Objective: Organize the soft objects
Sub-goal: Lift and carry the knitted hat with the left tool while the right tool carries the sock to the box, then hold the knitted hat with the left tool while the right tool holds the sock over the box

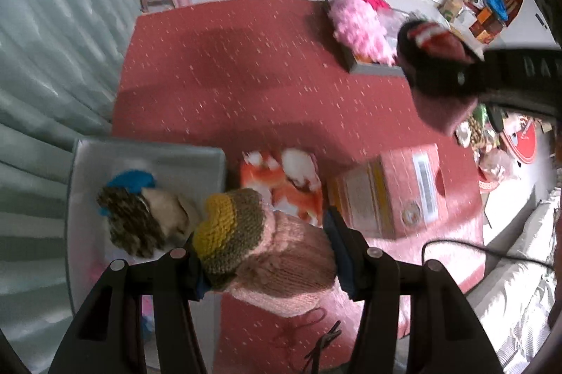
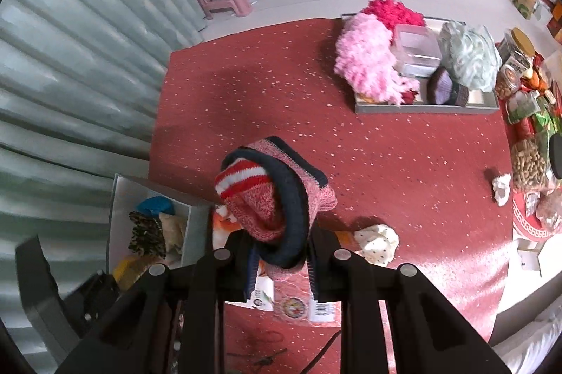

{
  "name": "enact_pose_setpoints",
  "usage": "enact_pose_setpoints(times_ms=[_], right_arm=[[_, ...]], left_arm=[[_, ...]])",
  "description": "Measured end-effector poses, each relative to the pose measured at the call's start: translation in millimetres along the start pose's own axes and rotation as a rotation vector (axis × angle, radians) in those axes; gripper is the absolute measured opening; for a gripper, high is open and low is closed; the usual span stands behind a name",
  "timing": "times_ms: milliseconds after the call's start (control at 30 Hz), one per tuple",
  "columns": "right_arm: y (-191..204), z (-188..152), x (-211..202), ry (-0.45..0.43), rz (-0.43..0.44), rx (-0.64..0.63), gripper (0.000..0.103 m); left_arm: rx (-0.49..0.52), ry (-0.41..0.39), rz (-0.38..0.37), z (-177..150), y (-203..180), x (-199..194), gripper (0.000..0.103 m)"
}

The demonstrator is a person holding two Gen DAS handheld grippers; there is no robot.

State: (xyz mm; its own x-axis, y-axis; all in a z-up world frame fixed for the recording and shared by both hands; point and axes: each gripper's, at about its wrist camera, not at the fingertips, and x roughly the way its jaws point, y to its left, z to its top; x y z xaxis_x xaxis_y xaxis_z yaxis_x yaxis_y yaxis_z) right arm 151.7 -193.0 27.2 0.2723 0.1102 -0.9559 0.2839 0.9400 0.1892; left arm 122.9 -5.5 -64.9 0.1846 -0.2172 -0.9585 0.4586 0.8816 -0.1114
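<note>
Left wrist view: the left claw point(image 1: 267, 265) pinches a pink knitted sock point(image 1: 291, 265) with an olive-and-mustard cuff, holding it above the red tabletop point(image 1: 228, 75), just beside the near grey bin point(image 1: 147, 152), where a speckled brown knit point(image 1: 130, 223) and a blue item point(image 1: 131, 181) already lie. Much of the sock bulges free of the fingers, so a loose hold could let it slump short of the bin, onto the orange-and-white plush point(image 1: 281, 184) or the pink carton point(image 1: 393, 191) beside it. At upper right the right claw point(image 1: 456, 79) carries a second bundle, blurred.

Right wrist view: the right claw point(image 2: 281, 268) is closed on a pink marled knit with a navy band point(image 2: 284, 198), a red-and-white striped sock point(image 2: 240, 179) tucked into its fold. The striped piece appears held only by the fold, so a tilt could shed it onto the tabletop point(image 2: 281, 86). The near grey bin point(image 2: 117, 216) sits at lower left and the far tray point(image 2: 421, 109), piled with a pink fluffy item point(image 2: 365, 58), lies well apart. With both claws loaded and the bin opening narrow, crowding it together risks a collision or knocking out what is already sorted.
</note>
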Motion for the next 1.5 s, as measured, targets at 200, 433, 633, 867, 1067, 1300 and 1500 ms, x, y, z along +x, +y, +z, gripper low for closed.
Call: enact_pose_setpoints(times_ms=[200, 433, 633, 867, 1067, 1300, 1500], right_arm=[[21.1, 5.7, 5.5, 0.009, -0.004, -0.021, 0.023], [46.8, 11.7, 15.1, 0.024, -0.010, -0.052, 0.023], [69.9, 10.1, 23.1, 0.039, -0.013, -0.086, 0.023], [102.4, 1.5, 32.4, 0.061, -0.007, -0.146, 0.024], [124.5, -10.0, 39.2, 0.081, 0.004, -0.199, 0.023], [144.6, -27.7, 48.2, 0.112, 0.015, -0.250, 0.024], [158.7, -43.8, 55.5, 0.139, 0.027, -0.282, 0.024]], left_arm=[[-0.020, -0.004, 0.011, 18.4, 20.8, 1.2, 0.059], [-0.055, -0.003, 0.011, 23.6, 48.8, 1.9, 0.059], [-0.097, -0.003, 0.012, 18.1, 74.7, 1.0, 0.059], [-0.154, -0.003, 0.017, 3.1, 102.1, -4.5, 0.059], [-0.193, 0.000, 0.035, -12.6, 120.4, -8.6, 0.059], [-0.233, 0.012, 0.052, -31.6, 135.4, -8.1, 0.059], [-0.263, 0.030, 0.062, -49.2, 145.8, -5.3, 0.059]])
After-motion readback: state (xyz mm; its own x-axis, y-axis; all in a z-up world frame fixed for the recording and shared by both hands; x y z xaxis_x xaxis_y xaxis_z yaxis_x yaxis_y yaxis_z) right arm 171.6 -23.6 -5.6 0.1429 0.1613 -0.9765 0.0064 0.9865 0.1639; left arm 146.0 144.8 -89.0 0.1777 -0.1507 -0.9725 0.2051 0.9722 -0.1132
